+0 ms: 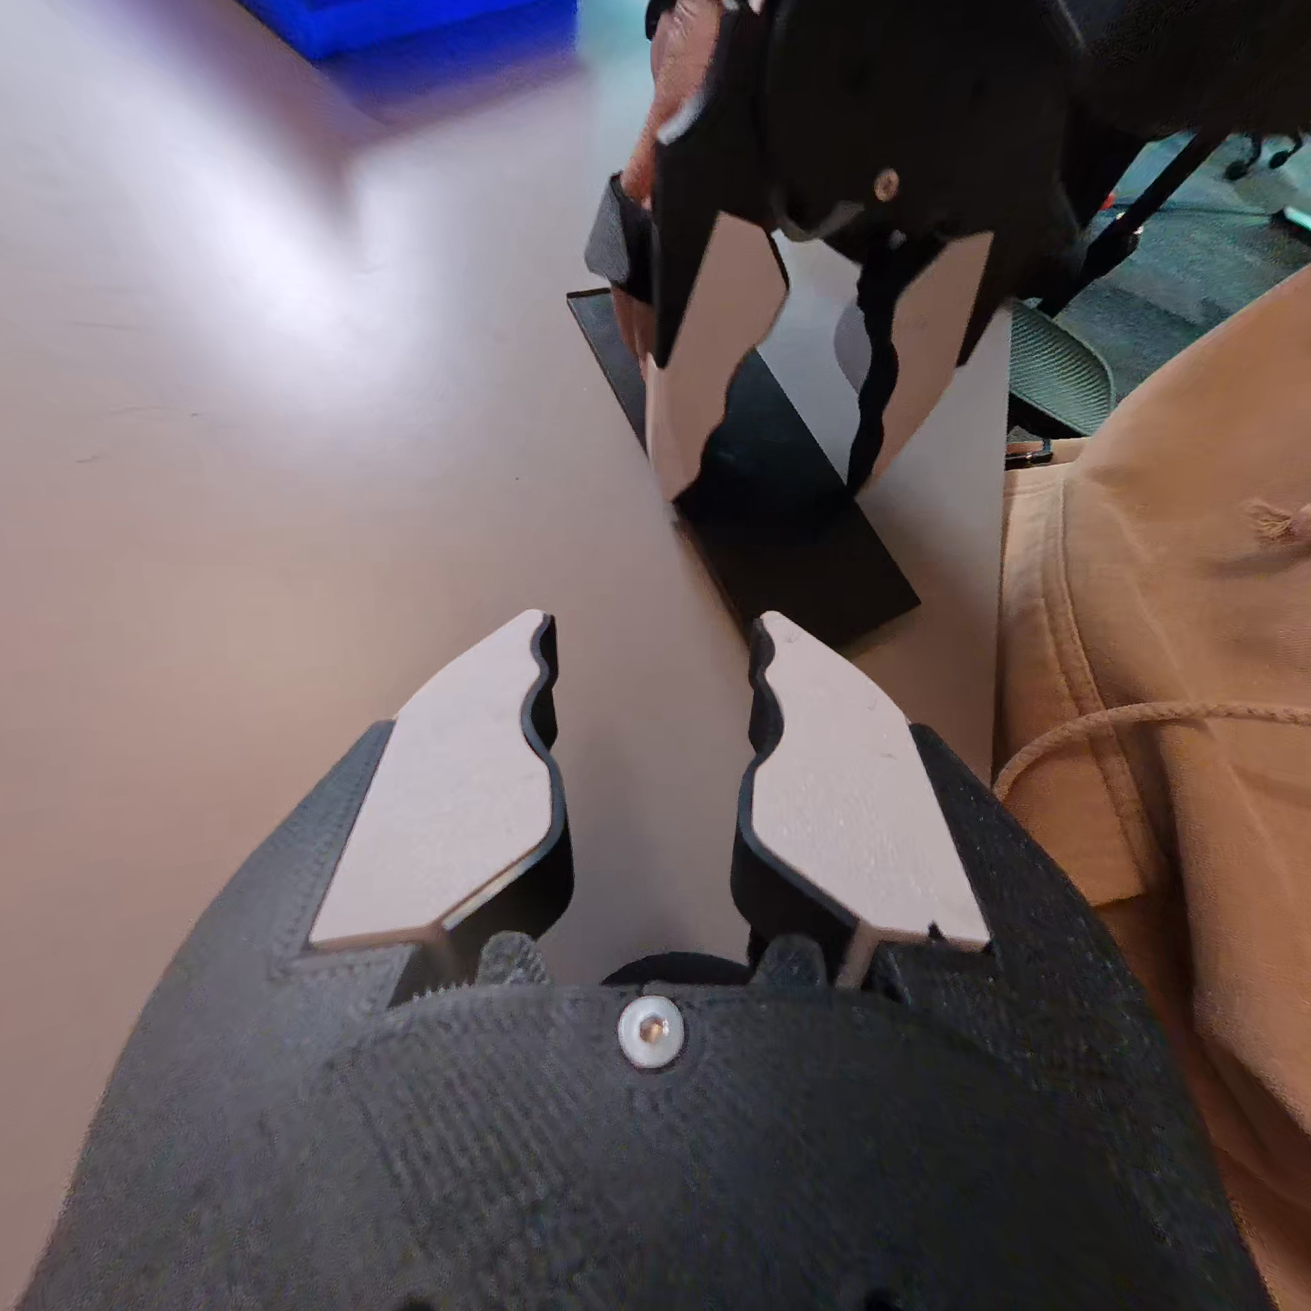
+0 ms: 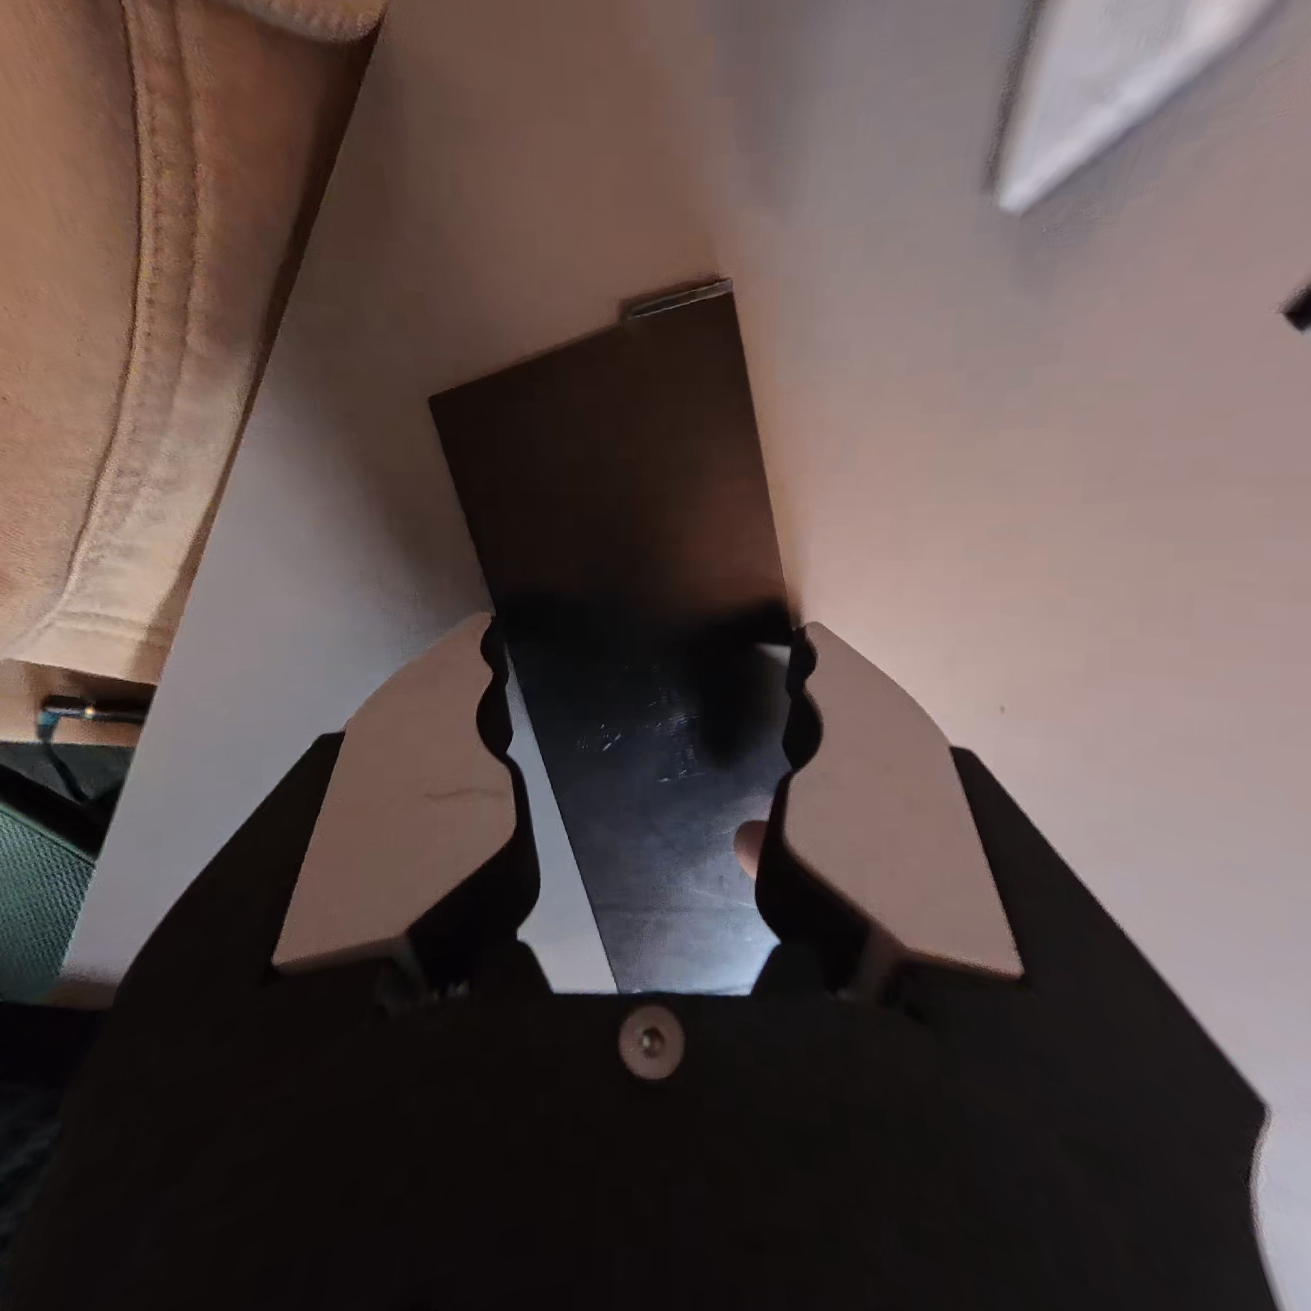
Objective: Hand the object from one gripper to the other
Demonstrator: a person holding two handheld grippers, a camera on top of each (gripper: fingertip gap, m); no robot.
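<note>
A flat black metal piece [image 1: 801,553] lies on the pale table [image 1: 284,496] near its right edge, with a part rising between the right gripper's fingers. My right gripper [image 1: 770,486] points down over it, jaws wide open on either side of it. In the right wrist view the right gripper [image 2: 647,628] straddles the black piece [image 2: 610,482], whose near part looks shiny and scratched. I cannot tell if the pads touch it. My left gripper [image 1: 653,628] is open and empty, low over the table just short of the piece's near end.
A person in a tan hoodie [image 1: 1170,709] sits at the table's right edge; a hand [image 1: 660,106] holds the right gripper. A blue bin [image 1: 411,28] stands far left. A chair [image 1: 1057,369] is beyond the edge. A white flat thing [image 2: 1135,85] lies on the table.
</note>
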